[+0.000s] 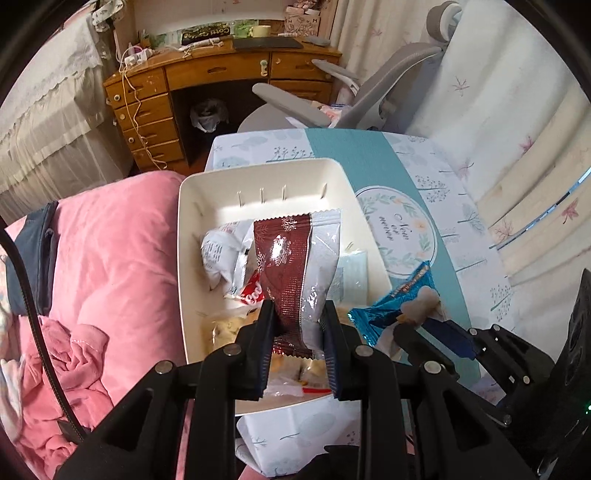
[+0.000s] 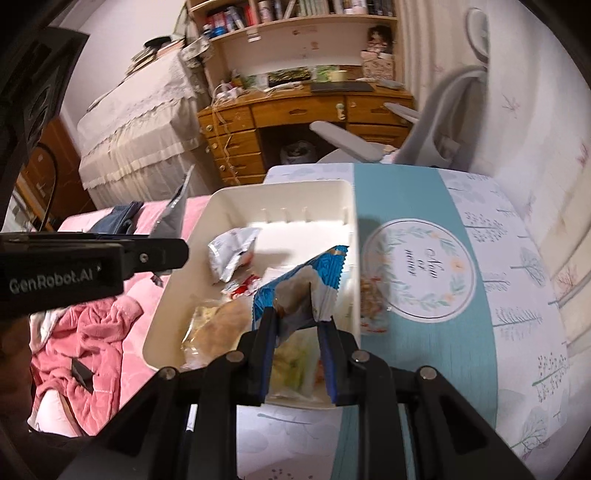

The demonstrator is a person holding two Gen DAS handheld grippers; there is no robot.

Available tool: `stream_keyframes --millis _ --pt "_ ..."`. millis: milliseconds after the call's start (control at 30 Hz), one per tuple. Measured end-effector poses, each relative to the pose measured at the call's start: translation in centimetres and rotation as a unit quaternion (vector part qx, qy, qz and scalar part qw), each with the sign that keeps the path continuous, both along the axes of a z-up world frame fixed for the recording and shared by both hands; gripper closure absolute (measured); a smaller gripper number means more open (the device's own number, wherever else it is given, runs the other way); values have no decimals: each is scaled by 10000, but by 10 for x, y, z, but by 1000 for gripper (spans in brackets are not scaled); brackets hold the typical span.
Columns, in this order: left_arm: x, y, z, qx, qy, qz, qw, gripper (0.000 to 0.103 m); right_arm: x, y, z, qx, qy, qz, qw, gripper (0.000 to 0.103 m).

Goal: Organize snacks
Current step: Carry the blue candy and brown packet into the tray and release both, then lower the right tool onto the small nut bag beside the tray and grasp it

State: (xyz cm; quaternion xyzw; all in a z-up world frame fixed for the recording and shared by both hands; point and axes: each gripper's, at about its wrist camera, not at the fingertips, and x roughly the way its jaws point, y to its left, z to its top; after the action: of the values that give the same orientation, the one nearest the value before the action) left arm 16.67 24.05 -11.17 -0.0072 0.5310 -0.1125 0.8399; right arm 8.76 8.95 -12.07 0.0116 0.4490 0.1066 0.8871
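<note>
Left gripper [image 1: 297, 314] clamps the maroon-and-silver foil packet [image 1: 295, 269], upright over the white plastic bin [image 1: 258, 173]; right gripper [image 2: 297, 321] pinches the blue crinkled snack bag [image 2: 299, 280], tilted up-right.

We see a wooden desk [image 1: 221, 77] at the far wall, drawers down its left side, a cable hanging over them. A bookshelf [image 2: 295, 22] sits on the desk. A grey office chair [image 1: 369, 92] stands right of the desk, a lace-covered bed [image 2: 140, 129] left of it, pale floral curtains [image 1: 498, 110] further right.
</note>
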Motion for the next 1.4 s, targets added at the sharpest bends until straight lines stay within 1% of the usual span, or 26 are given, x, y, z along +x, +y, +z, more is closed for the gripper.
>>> stream_keyframes --millis 67,100,133,167,233,267,333,367,400,433,467,500,567,667,733,867,1000,1133,1200,1400 --pt "0 5 -2 -22 -40 -2 10000 80 2 8 -2 -83 31 55 9999 77" --pt "0 7 -2 10 -70 9 10000 78 3 10 -3 -98 68 95 9999 77" --pt "-1 8 -3 37 -84 27 10000 76 3 12 -4 -105 104 110 9998 73" --pt "0 10 -4 47 -81 43 9999 73 4 11 -6 -113 148 98 9998 67" --pt "-1 11 -5 20 -84 62 9999 72 5 10 -8 -88 202 57 9997 61" --pt "-1 12 -5 3 -130 68 9999 70 5 9 -9 -83 225 30 9997 60" --pt "-2 12 -4 27 -209 77 9997 57 6 6 -11 -102 264 9 9996 60" --pt "-3 12 -3 47 -253 98 9996 48 6 5 -12 -119 275 14 9995 60" --pt "-4 11 -2 52 -301 116 9995 44 7 3 -13 -145 293 24 9995 59" --pt "-4 10 -1 30 -336 118 9994 43 7 3 -14 -167 308 31 9994 56" --pt "-4 10 -1 11 -355 115 9993 40 7 1 -15 -202 325 48 9993 52" --pt "-4 8 -1 3 -363 113 9993 35 7 -2 -17 -258 323 59 9991 50" --pt "-4 5 -1 12 -356 135 9993 32 7 -9 -19 -318 314 71 9990 45" --pt "-4 -1 -4 -16 -278 161 9995 28 8 -23 -23 -431 347 93 9984 44" --pt "-5 -8 -9 28 -188 207 9996 26 8 -32 -25 -521 348 136 9979 43" --pt "-8 -25 -15 99 -41 347 9993 26 7 -52 -33 -616 374 314 9969 34" --pt "-12 -39 -16 108 4 633 9979 26 9 -69 -43 -729 394 594 9948 34" --pt "-18 -52 -18 81 49 950 9954 26 15 -86 -55 -815 348 1020 9908 34" --pt "-22 -61 -17 17 39 1098 9939 26 19 -91 -60 -862 277 1197 9887 34" --pt "-33 -78 -16 29 -20 1605 9870 26 34 -103 -76 -832 8 1854 9791 34"
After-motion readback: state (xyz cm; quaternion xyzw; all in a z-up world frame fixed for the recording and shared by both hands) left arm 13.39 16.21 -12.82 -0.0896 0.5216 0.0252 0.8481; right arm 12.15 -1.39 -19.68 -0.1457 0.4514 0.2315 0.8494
